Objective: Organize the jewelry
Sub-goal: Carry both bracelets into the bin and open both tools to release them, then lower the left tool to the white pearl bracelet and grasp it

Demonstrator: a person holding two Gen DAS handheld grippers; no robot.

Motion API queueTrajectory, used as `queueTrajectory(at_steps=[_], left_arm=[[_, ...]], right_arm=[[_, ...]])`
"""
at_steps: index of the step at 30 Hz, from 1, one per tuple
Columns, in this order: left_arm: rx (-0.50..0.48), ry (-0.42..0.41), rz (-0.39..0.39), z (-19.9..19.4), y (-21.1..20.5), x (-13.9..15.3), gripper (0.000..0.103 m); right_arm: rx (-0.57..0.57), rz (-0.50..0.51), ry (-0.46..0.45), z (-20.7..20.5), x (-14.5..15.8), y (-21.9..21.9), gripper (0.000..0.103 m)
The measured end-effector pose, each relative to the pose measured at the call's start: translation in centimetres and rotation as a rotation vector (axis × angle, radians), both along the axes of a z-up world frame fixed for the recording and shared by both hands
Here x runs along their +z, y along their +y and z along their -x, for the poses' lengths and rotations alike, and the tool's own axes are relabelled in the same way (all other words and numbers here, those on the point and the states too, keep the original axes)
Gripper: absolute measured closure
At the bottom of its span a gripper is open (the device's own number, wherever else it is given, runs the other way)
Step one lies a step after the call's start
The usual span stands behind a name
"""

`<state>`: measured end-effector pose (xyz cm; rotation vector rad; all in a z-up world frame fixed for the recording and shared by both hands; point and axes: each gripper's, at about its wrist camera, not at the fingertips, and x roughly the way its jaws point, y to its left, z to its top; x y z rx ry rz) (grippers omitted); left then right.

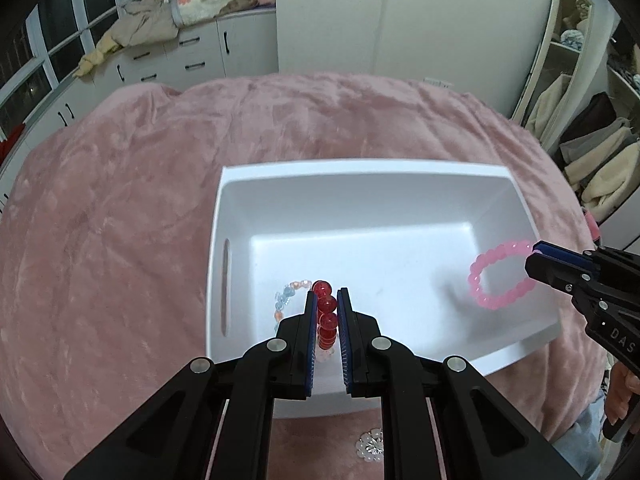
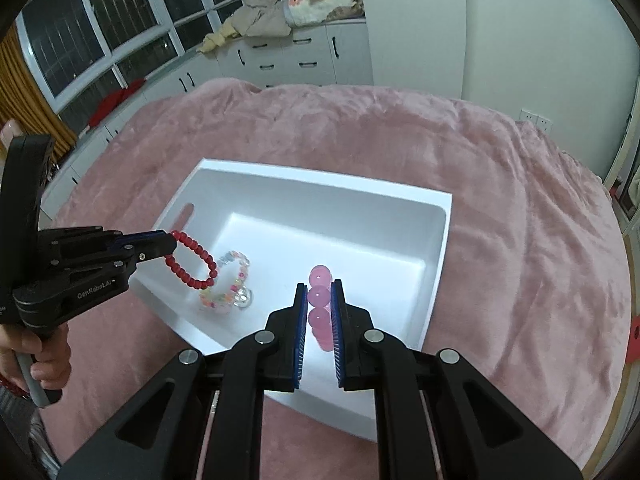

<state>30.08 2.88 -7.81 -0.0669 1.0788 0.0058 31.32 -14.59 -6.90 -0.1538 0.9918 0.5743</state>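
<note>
Over the white box (image 1: pixel 520 196) on the pink blanket (image 1: pixel 120 200), the left gripper (image 1: pixel 326 300) pinches a red bead bracelet (image 1: pixel 325 312) while the right gripper (image 2: pixel 319 294) clamps a pink bracelet (image 2: pixel 319 296) (a pastel bracelet (image 2: pixel 232 280) lies inside).

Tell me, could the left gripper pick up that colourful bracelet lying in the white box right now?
Probably not yet: the left gripper is shut on the red bracelet. The multicoloured bracelet lies uncovered in the box just below it.
</note>
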Motion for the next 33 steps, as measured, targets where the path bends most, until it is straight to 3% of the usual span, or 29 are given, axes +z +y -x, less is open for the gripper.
queueTrajectory(at_steps=[9, 14, 19, 21, 23, 25, 26, 29, 33], left_arm=[[0.031, 0.073, -0.007, -1.9, 1.1, -3.6, 0.088], [0.047, 0.078, 0.011, -1.7, 2.0, -3.5, 0.087], [0.051, 0.056, -0.002, -0.8, 2.3, -2.3, 0.077], [0.053, 0.031, 0.003, -0.2, 2.4, -1.3, 0.066], [0.056, -0.007, 0.008, 0.9, 2.5, -0.2, 0.046], [0.054, -0.037, 0.025, 2.0, 2.5, 0.7, 0.018], [0.051, -0.051, 0.029, 2.6, 2.5, 1.0, 0.015], [0.015, -0.065, 0.037, 4.9, 2.0, 1.0, 0.014], [-0.026, -0.032, 0.048, 8.3, 0.9, -1.4, 0.014]], right_arm=[[0.004, 0.043, 0.044, -1.1, -3.0, 0.7, 0.091], [0.004, 0.026, 0.033, -0.8, -2.8, 0.7, 0.089], [-0.009, 0.033, -0.003, -0.3, -1.7, 0.5, 0.089], [-0.016, 0.019, -0.017, 0.2, -1.1, 0.2, 0.077], [-0.022, -0.014, -0.057, 1.2, 0.0, -0.4, 0.041], [-0.02, -0.046, -0.111, 2.5, 1.1, -0.9, 0.017], [-0.021, -0.053, -0.138, 3.1, 1.5, -1.1, 0.009], [0.012, -0.093, -0.186, 4.9, 2.6, -1.6, 0.005], [0.078, -0.115, -0.251, 7.7, 3.3, -1.8, 0.005]])
